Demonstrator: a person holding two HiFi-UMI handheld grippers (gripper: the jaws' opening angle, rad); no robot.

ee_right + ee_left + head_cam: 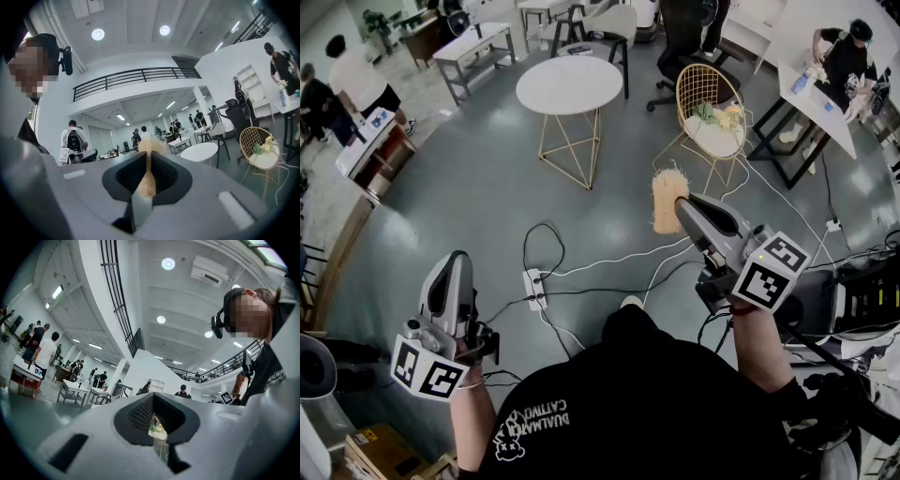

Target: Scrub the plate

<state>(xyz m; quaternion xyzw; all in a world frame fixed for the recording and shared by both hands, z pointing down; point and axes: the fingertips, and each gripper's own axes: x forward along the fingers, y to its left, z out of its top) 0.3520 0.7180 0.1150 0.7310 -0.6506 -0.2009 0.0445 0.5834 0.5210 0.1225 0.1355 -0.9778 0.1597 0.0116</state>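
Scrubber [667, 199] held up above the floor [469, 187]
Right tongs [149, 157] clench its tan fibres; left tongs [453, 262] are clenched together, with nothing between them

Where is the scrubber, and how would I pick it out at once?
From the round white table, move to the gold wire chair beside it. Just below that chair in the head view, the right gripper is shut on the scrubber. It is the only tan, shaggy pad; the left gripper holds nothing.
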